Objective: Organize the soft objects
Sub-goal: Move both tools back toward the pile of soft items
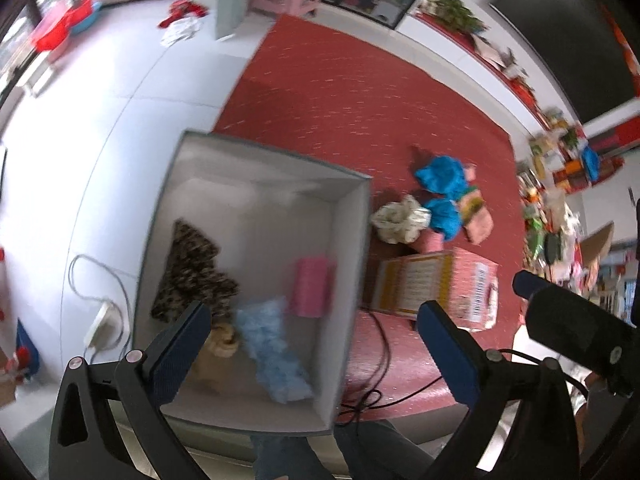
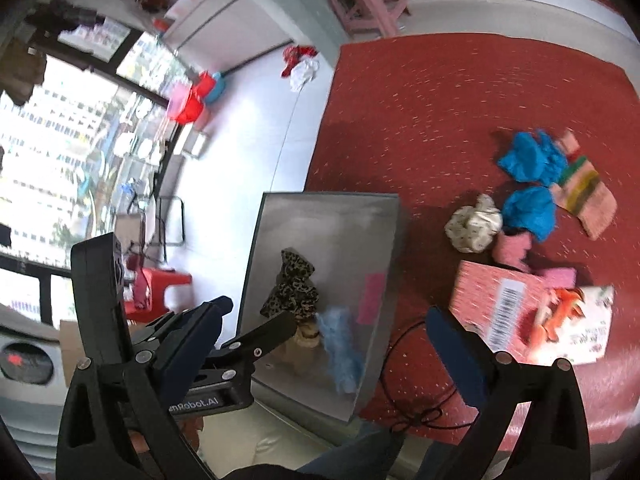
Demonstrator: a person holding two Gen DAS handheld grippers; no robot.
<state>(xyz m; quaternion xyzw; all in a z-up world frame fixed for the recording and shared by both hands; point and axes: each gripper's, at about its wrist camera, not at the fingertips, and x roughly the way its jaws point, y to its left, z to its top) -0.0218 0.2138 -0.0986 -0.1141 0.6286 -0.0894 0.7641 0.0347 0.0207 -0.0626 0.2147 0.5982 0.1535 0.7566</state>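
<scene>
Left gripper (image 1: 312, 328): nearest the left wrist camera, its two dark blue pads spread wide with nothing between them, hanging above the near end of the box.
Right gripper (image 2: 320, 344): jaws also wide apart and empty; its right pad hangs over the red mat near the black cable, and the other gripper's body shows just beside its left pad.
Grey box (image 1: 362, 240): open-topped with pale inner walls, sitting at the left edge of the red mat (image 1: 360, 92), partly over the white floor.
Leopard-print cloth (image 1: 192, 276): inside the box, along its left side.
Light blue fluffy piece (image 1: 268, 344): inside the box, near the front, just right of the leopard-print cloth.
Tan item (image 1: 222, 340): inside the box, between the leopard-print cloth and the blue fluffy piece; too blurred to identify.
Pink piece (image 1: 312, 286): inside the box, against its right wall.
Cream patterned cloth (image 2: 474, 222): bunched on the mat, to the right of the box.
Bright blue cloths (image 2: 530, 178): two crumpled lumps on the mat, just beyond the cream cloth.
Striped pink cloth (image 2: 584, 192): flat on the mat, touching the blue lumps.
Pink carton (image 2: 532, 312): lying on the mat, nearer than the loose cloths.
Black cable (image 2: 404, 412): looped on the mat beside the box's near corner.
</scene>
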